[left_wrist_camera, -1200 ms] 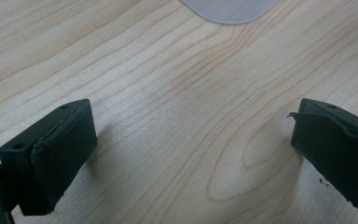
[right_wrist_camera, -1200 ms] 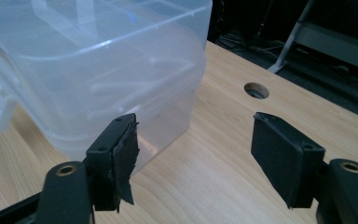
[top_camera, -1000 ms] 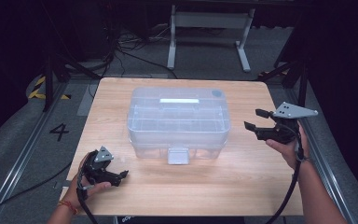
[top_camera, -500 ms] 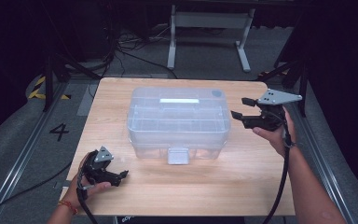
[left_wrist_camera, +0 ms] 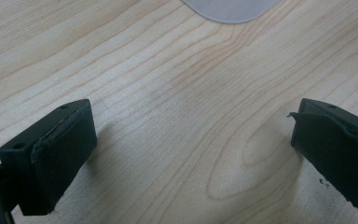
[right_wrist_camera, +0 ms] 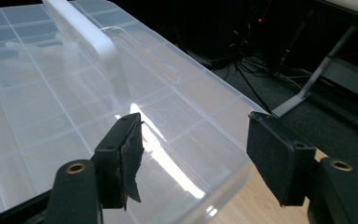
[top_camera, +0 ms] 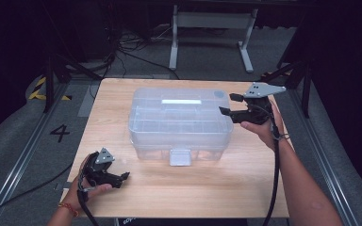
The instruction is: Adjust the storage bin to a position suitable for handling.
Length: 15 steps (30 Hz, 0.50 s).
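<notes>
Approach step: right gripper [top_camera: 228, 104], jaws wide and empty, at the clear box [top_camera: 179, 123] right edge. Left gripper [top_camera: 122, 177] wide, idle at the desk [top_camera: 264, 188] front-left corner. Next, probably: line up on the lid.

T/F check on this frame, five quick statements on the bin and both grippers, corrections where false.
1. The clear plastic bin has its lid on. True.
2. The right gripper is clamped on the bin's handle. False: its jaws stand open at the bin's right end, with nothing pressed between them.
3. The left gripper sits low over the wooden table, near its front left corner. True.
4. The left gripper holds a small part. False: its jaws are open with bare wood between them.
5. The latch is on the bin's far side. False: it faces the person.
</notes>
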Available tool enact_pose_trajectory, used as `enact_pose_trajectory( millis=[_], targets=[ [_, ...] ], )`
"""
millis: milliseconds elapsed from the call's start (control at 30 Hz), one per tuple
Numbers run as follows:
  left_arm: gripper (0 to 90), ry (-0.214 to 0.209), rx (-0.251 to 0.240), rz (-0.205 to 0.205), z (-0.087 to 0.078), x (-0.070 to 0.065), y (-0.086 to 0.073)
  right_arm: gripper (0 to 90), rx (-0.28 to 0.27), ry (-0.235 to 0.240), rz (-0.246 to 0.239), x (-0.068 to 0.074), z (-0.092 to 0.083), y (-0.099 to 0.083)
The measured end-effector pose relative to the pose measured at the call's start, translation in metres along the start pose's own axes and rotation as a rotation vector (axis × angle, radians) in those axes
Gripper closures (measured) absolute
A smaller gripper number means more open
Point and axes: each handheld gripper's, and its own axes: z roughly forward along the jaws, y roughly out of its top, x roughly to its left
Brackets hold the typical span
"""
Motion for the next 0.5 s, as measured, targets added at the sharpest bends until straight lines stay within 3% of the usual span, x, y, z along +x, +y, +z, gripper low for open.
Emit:
enact_pose_trajectory(
  millis=[500],
  targets=[
    [0.6, -0.004, 0.003, -0.004, -0.001, 0.000, 0.000, 39.1, 0.052, 0.043, -0.039, 0.015, 0.035, 0.012]
  ],
)
